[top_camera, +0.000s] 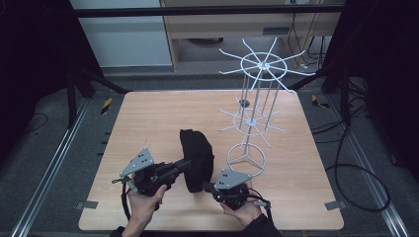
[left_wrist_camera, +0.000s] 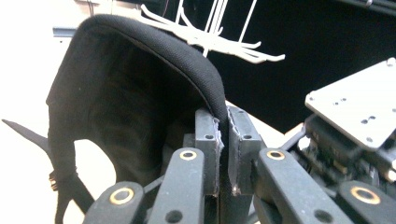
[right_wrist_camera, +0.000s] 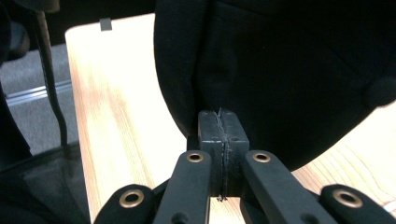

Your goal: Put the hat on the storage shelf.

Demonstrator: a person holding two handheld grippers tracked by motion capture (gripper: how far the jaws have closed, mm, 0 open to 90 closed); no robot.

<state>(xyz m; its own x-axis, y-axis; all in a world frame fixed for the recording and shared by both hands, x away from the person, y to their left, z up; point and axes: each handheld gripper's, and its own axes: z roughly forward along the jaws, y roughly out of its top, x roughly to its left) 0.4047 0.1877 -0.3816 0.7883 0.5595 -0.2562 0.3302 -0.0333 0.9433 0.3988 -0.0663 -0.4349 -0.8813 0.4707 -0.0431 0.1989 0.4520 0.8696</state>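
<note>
I pinch the black cap (top_camera: 196, 159) tight with my left gripper (top_camera: 184, 165) and right gripper (top_camera: 207, 187), near the white wire rack (top_camera: 253, 106). I should lift both together.

The black cap (right_wrist_camera: 289, 79) runs off the right gripper view's top and right edges.

Black fabric cap (top_camera: 196, 159); white wire rack (top_camera: 254, 111); light wood-grain table (top_camera: 148, 118); black tools w/ grey plates.
</note>
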